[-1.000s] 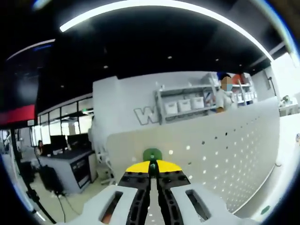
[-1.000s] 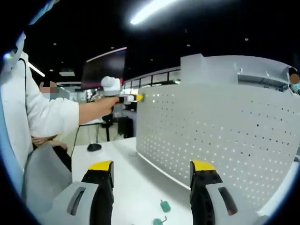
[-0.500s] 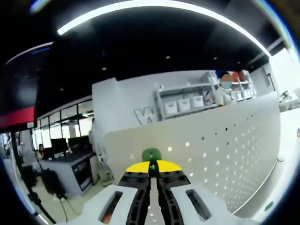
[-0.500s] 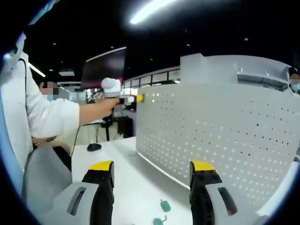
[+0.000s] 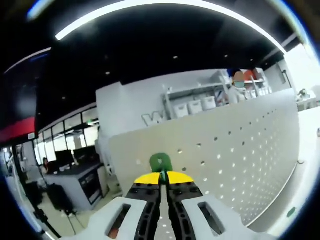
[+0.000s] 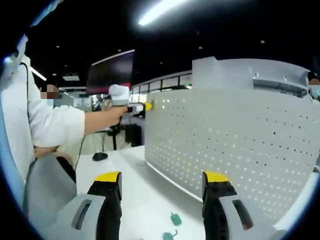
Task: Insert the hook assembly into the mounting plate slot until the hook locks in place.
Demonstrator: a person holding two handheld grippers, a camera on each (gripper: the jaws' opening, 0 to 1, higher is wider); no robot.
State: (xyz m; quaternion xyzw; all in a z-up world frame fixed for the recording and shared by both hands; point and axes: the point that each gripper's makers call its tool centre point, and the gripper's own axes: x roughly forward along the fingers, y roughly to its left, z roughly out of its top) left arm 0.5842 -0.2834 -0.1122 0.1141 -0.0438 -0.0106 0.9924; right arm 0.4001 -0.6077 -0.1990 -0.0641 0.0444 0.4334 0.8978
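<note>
In the left gripper view my left gripper [image 5: 161, 178] is shut on a green hook [image 5: 160, 163], which stands up between the yellow fingertips close to the top left corner of the white perforated mounting plate [image 5: 240, 150]. From the right gripper view the same left gripper [image 6: 144, 106] is held by a person's hand at the plate's [image 6: 235, 145] upper left corner. My right gripper [image 6: 161, 179] is open, low over the white table, with nothing between its jaws. Two loose green hooks [image 6: 175, 218] lie on the table before the plate.
The white table [image 6: 130, 180] stretches in front of the upright plate. A person in a white sleeve [image 6: 50, 125] stands at the left of the right gripper view. Shelving with white bins [image 5: 195, 106] rises behind the plate, with office desks [image 5: 75, 175] at the far left.
The left gripper has edged slightly away from the plate's top corner, and the green hook shows more above the fingertips. The right gripper has stayed still.
</note>
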